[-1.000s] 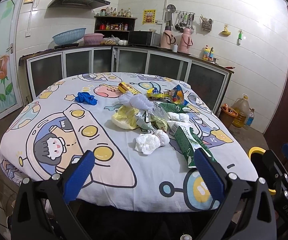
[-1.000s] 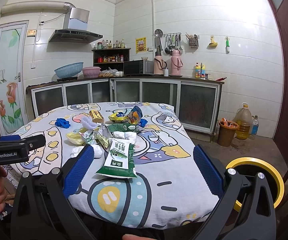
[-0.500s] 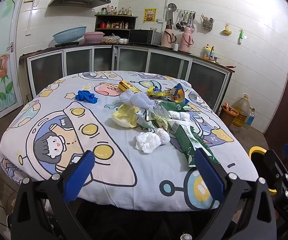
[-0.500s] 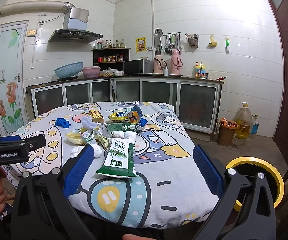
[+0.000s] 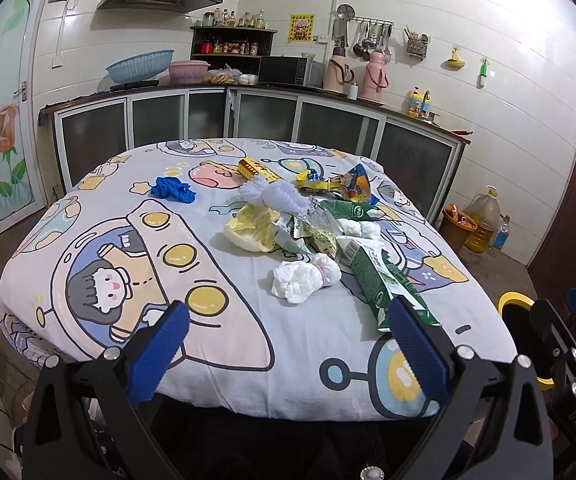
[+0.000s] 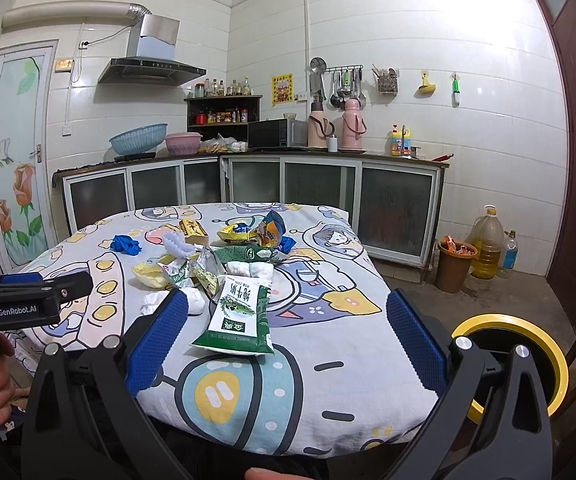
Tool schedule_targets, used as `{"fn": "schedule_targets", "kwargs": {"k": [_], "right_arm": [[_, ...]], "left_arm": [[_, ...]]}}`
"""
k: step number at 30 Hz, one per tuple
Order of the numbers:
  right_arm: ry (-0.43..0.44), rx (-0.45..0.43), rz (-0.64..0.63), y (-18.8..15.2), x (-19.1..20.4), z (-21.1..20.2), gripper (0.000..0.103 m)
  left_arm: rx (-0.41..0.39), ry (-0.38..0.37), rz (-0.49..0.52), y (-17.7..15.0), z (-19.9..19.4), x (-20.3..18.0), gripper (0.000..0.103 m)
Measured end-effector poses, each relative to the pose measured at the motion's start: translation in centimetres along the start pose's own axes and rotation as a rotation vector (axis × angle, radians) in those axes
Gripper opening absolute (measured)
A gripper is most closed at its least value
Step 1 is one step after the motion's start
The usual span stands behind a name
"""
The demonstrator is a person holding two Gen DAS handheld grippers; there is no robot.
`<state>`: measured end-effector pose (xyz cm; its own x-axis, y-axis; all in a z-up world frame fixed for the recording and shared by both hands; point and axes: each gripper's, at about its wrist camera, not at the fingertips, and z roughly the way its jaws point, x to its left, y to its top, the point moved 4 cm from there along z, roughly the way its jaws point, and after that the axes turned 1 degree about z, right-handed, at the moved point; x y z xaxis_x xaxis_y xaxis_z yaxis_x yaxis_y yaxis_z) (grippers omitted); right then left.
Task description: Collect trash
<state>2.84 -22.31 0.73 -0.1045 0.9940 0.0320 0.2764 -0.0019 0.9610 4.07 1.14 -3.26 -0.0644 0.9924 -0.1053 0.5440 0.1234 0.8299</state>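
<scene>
A pile of trash lies on the cartoon-print tablecloth (image 5: pixel 128 264): a green milk carton (image 5: pixel 387 284), crumpled white tissue (image 5: pixel 303 276), a yellow bag (image 5: pixel 248 228), green wrappers, a blue glove (image 5: pixel 172 190) apart at the left. The carton (image 6: pixel 240 312) and glove (image 6: pixel 124 244) also show in the right wrist view. My left gripper (image 5: pixel 288 348) is open and empty at the table's near edge. My right gripper (image 6: pixel 288 340) is open and empty near the table's right corner. A yellow-rimmed black bin (image 6: pixel 519 360) stands on the floor at the right.
The bin's rim also shows in the left wrist view (image 5: pixel 515 300). An orange waste basket (image 6: pixel 453 266) and an oil jug (image 6: pixel 487 240) stand by the far counter (image 6: pixel 327 156). The left gripper's body (image 6: pixel 20 304) crosses the right wrist view.
The left wrist view has shifted slightly, the table sitting a little lower in frame. The right gripper has not visibly moved. Both stay open.
</scene>
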Motion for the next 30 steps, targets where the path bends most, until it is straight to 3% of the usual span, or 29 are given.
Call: {"fn": "schedule_targets", "kwargs": {"k": [21, 30], "right_arm": [[-0.003, -0.001, 0.001, -0.1, -0.1, 0.2, 0.095], [-0.054, 0.027, 0.023, 0.0, -1.1, 0.9, 0.096]], "left_arm": [[-0.002, 0.004, 0.002, 0.0, 0.0, 0.0, 0.096], [0.000, 0.008, 0.002, 0.0, 0.0, 0.0, 0.096]]}}
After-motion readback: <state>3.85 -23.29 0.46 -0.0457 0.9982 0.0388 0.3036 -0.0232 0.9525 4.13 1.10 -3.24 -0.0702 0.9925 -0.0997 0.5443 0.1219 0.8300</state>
